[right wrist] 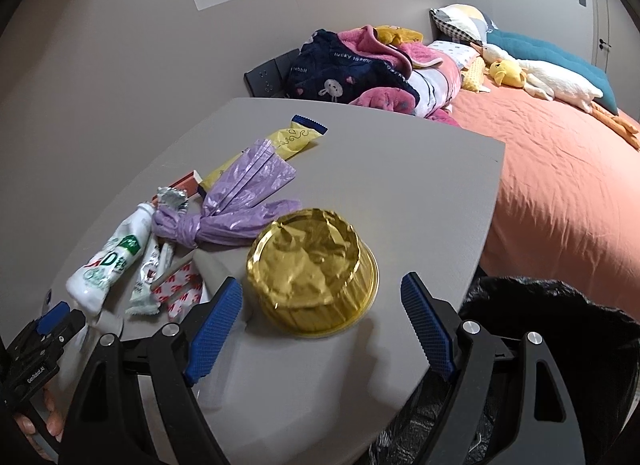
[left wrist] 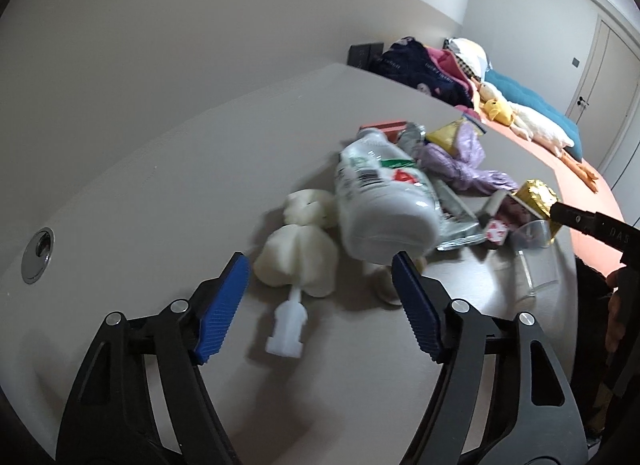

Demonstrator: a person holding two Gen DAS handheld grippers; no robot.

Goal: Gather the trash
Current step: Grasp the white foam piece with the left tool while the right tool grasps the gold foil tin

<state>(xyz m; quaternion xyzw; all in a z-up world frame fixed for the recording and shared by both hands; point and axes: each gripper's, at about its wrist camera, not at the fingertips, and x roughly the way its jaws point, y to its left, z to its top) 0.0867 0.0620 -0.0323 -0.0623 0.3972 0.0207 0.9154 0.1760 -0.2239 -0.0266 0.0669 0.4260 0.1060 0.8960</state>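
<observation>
The left gripper (left wrist: 320,297) is wide open and empty, facing a white bottle (left wrist: 380,201) lying on the gray table (left wrist: 160,193); a white sponge brush (left wrist: 298,261) lies just beside it. The right gripper (right wrist: 322,325) is wide open around a gold foil cup (right wrist: 314,269) near the table's right edge. A knotted purple bag (right wrist: 240,205) and wrappers (right wrist: 148,277) crowd behind; a black trash bag (right wrist: 532,301) sits below that edge.

White bottle (left wrist: 380,201) was motion-blurred in the left wrist view, label unreadable, & it hid most of the crumpled wrappers (left wrist: 456,221) behind it. Clear plastic cup (left wrist: 534,261) near the table's right edge was barely visible against the table (left wrist: 200,185). In the right wrist view the black trash bag (right wrist: 532,305) got cut off by the frame's bottom-right & the table's corner.
</observation>
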